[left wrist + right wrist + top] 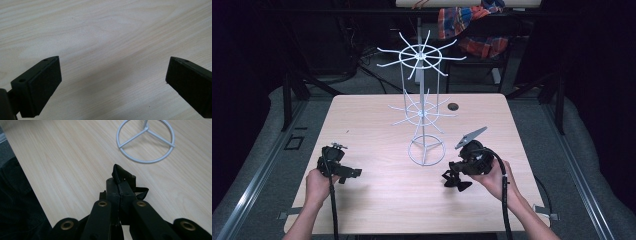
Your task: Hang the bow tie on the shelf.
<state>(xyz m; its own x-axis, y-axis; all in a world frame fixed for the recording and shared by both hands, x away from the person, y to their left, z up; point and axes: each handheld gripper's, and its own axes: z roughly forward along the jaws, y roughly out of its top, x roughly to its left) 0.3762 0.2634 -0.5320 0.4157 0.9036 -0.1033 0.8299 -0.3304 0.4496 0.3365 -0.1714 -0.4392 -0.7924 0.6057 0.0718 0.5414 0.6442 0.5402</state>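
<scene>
no readable text, no labels, no brand marks, no numbers on any surface

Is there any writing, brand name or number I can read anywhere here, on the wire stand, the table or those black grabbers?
None: no readable text on the white wire stand, the wooden table, the left gripper or the right gripper.
</scene>
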